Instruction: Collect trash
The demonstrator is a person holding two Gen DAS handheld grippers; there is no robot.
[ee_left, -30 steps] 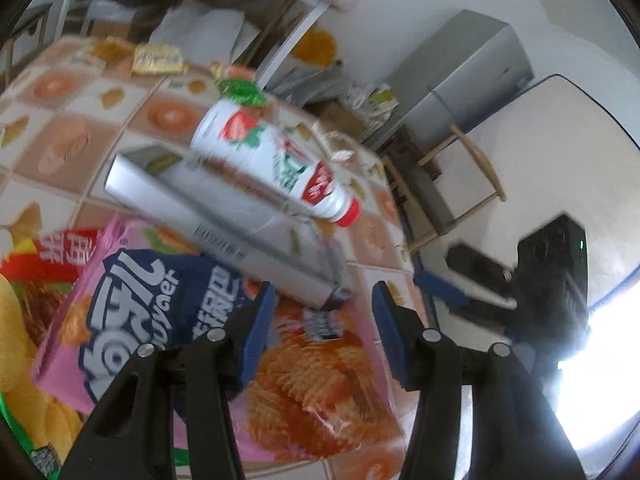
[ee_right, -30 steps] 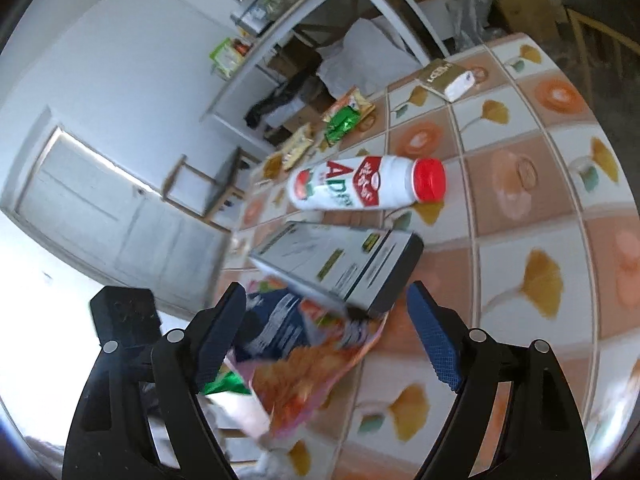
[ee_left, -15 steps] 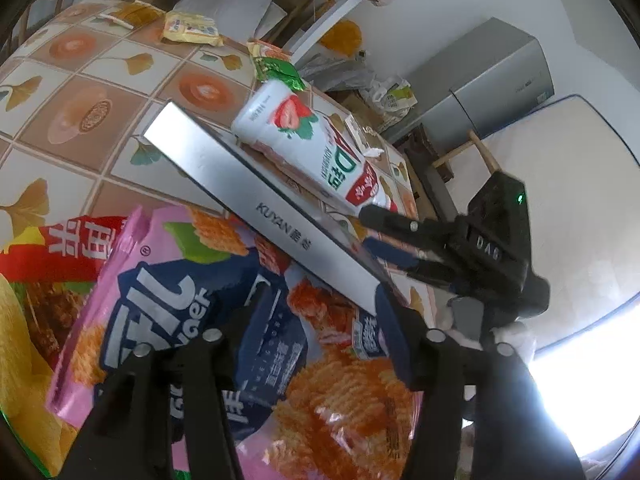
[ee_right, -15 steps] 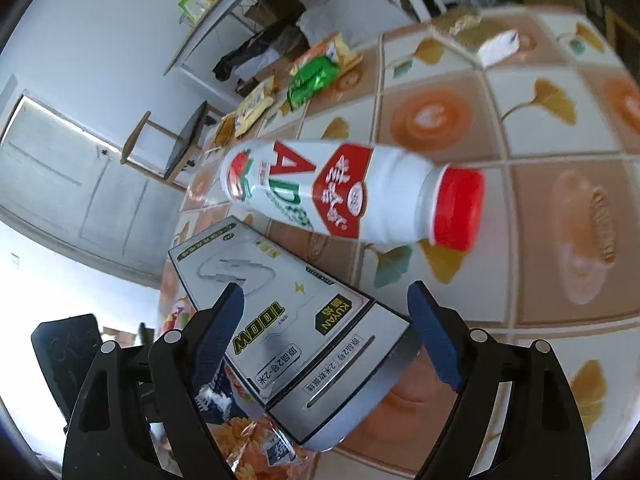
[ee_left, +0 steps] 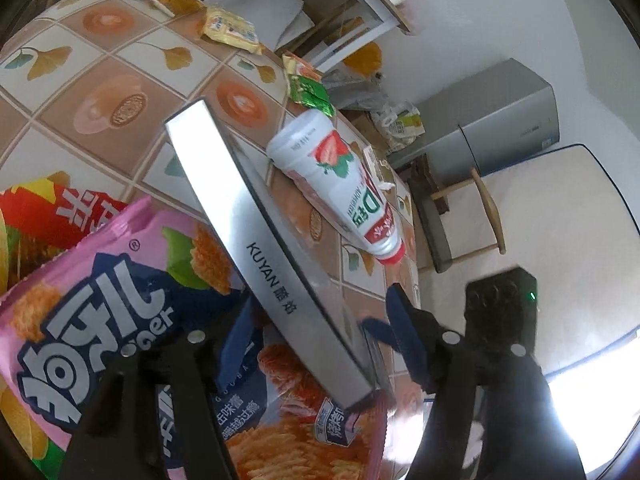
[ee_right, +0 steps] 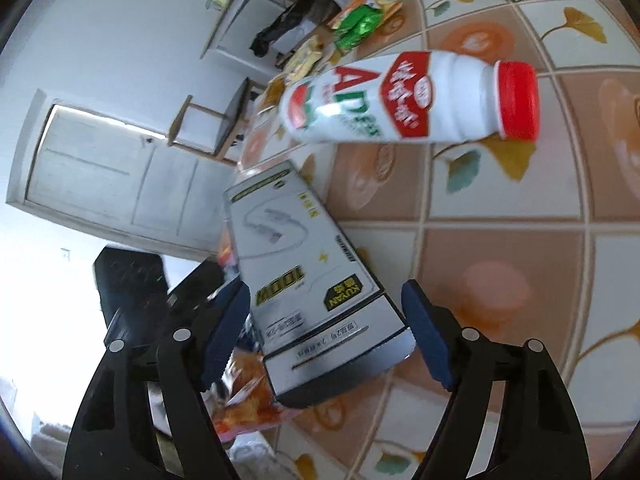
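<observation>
Right wrist view: my right gripper straddles the near end of a flat silver cardboard box, its jaws closing, the blue pads not yet pressing on the box's edges. I judge the box is my next piece of trash, and I am taking it across its narrow width because its broad printed face offers no hold. It lies half on a pink crisp bag, so its near end is propped clear of the tiled desk, which should help a pad slip under.

In the left wrist view my left gripper has its jaws opening around the box's long glossy side, one pad low over the crinkly foil bag, holding nothing. A white ribbed plastic yogurt-drink bottle with a red cap lies on its side just beyond the box. Small crumpled wrappers lie farther back.
</observation>
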